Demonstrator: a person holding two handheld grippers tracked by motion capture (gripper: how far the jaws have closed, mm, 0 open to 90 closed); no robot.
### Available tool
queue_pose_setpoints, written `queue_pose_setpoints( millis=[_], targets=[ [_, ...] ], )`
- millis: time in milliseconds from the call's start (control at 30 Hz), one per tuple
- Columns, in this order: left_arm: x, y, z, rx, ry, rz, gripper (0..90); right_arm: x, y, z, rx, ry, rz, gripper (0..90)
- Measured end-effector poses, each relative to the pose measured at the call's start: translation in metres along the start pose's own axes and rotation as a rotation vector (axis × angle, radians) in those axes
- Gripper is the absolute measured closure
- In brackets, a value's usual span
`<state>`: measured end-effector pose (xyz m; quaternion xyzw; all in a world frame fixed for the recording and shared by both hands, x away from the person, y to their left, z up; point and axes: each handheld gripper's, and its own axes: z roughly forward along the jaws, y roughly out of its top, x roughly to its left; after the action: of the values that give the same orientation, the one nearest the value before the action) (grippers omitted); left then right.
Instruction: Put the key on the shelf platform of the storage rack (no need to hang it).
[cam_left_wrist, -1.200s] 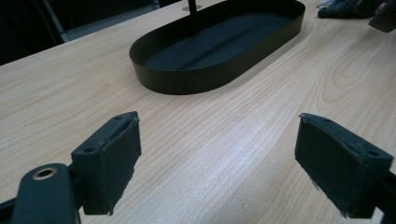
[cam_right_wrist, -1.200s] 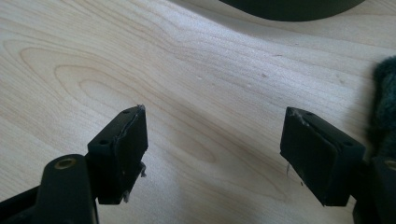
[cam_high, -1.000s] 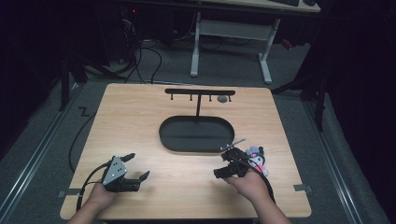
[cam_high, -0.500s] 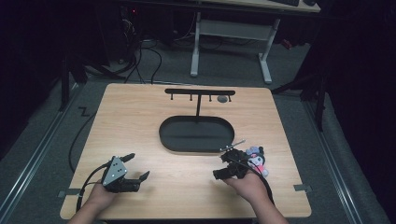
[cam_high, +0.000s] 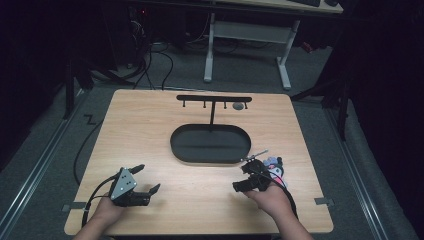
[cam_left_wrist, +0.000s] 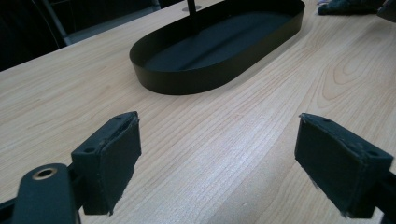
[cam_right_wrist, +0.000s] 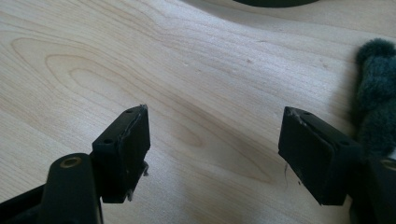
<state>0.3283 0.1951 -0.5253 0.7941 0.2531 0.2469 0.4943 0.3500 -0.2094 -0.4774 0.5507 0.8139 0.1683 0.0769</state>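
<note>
Room: dark, with cables on the floor beyond the pale wooden desk (cam_high: 150, 130).
Mid-desk: black oval metal tray (cam_high: 210, 145) with a hook rail on a post.
Task's thing: small fuzzy grey-and-pink plush toy with a metal pin (cam_high: 272, 165), near the right edge, just off the tray's right end.
Right gripper (cam_high: 247, 181): jaws have just been closing a little, nothing between them; toy (cam_right_wrist: 373, 107) just beyond its right jaw.
Left gripper (cam_high: 145, 182): wide apart, empty, front-left, well away.
Nearer hand: right.
</note>
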Motion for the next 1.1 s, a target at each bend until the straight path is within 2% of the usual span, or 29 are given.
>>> queue_pose_setpoints(
  millis=[267,467,733,800,1100],
  targets=[
    [0.001,0.000,0.001,0.001,-0.011,-0.004,15.4,-0.003,0.001,-0.001,0.033,-0.009,0.016,27.8],
    [0.000,0.000,0.001,-0.001,-0.012,-0.003,15.4,-0.010,0.003,-0.005,0.059,-0.031,0.016,29.7],
    [0.000,0.000,0.001,0.002,-0.012,-0.002,15.4,-0.025,0.005,-0.028,0.069,-0.073,0.018,30.1],
    [0.000,0.000,0.001,0.003,-0.012,0.001,15.4,-0.033,0.004,-0.036,0.062,-0.085,0.039,30.1],
    [0.000,0.000,0.001,0.002,-0.010,-0.003,15.4,-0.052,-0.001,-0.048,0.056,-0.104,0.075,29.6]
  ],
)
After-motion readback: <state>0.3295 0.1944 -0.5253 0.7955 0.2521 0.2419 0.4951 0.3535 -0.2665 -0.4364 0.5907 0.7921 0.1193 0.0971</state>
